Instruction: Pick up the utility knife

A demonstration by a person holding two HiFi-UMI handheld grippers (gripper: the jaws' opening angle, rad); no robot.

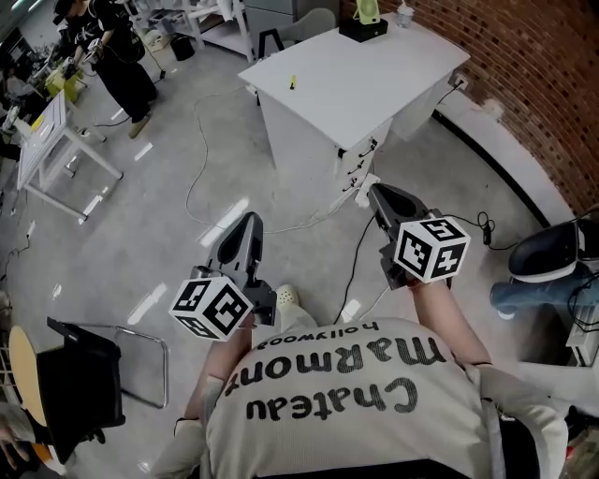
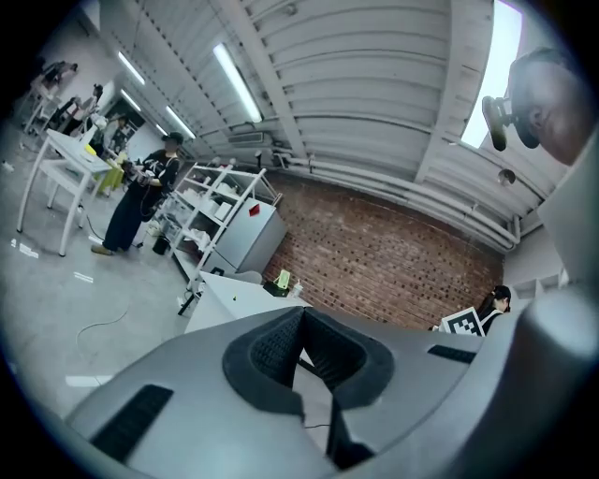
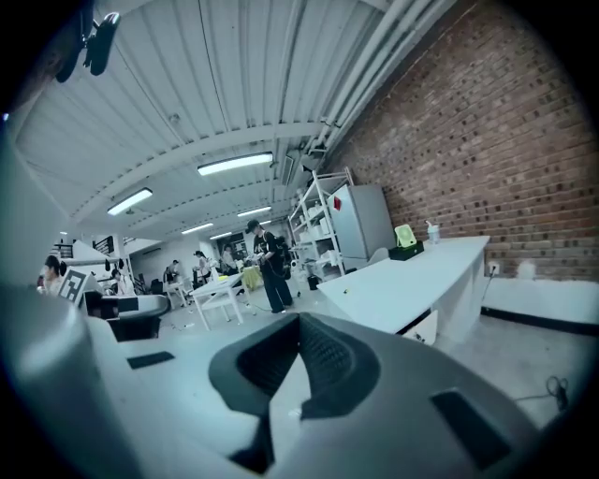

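A small yellow utility knife (image 1: 292, 82) lies near the left end of a white table (image 1: 374, 84) ahead of me. It shows as a tiny speck in the left gripper view (image 2: 234, 298) and in the right gripper view (image 3: 344, 291). My left gripper (image 1: 245, 227) hangs over the floor, well short of the table, jaws shut and empty (image 2: 301, 323). My right gripper (image 1: 378, 195) is closer to the table's front corner, also shut with nothing in it (image 3: 299, 323).
A black box with a green device (image 1: 363, 21) and a cup (image 1: 404, 13) stand at the table's far end. Cables (image 1: 201, 140) trail over the floor. A black chair (image 1: 84, 379) is at lower left, another white table (image 1: 51, 140) and a person (image 1: 117, 56) far left, a brick wall (image 1: 543, 84) right.
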